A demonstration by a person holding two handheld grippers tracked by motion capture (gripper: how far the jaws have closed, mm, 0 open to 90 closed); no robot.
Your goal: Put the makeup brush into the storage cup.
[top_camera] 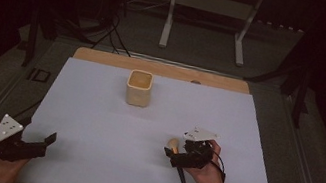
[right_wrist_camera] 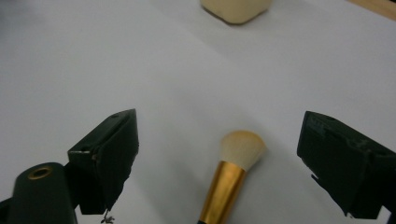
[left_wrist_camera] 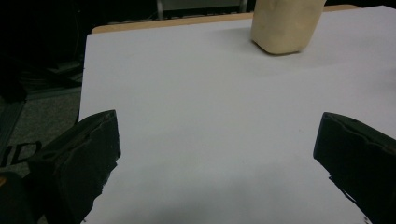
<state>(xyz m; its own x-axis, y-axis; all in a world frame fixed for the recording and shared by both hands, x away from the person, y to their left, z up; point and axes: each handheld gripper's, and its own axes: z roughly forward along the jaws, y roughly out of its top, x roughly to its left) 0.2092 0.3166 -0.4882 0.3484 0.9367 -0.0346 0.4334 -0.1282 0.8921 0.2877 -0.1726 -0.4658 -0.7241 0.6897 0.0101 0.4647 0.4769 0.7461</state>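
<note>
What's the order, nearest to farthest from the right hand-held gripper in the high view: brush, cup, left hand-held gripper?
1. Brush: right at the right hand-held gripper, head poking out on its left side, handle running under the hand.
2. Cup: up the table, toward the far edge, left of centre.
3. Left hand-held gripper: across the table at the near left corner.

Room dim, edges of frame near black. White sheet (top_camera: 94, 125) covers the table; bare wooden strip (top_camera: 106, 57) along its far edge. Grey carpeted floor (top_camera: 199, 47) beyond. White metal stand legs (top_camera: 167, 21) at upper centre. Dark cables (top_camera: 110, 31) trail upper left.
</note>
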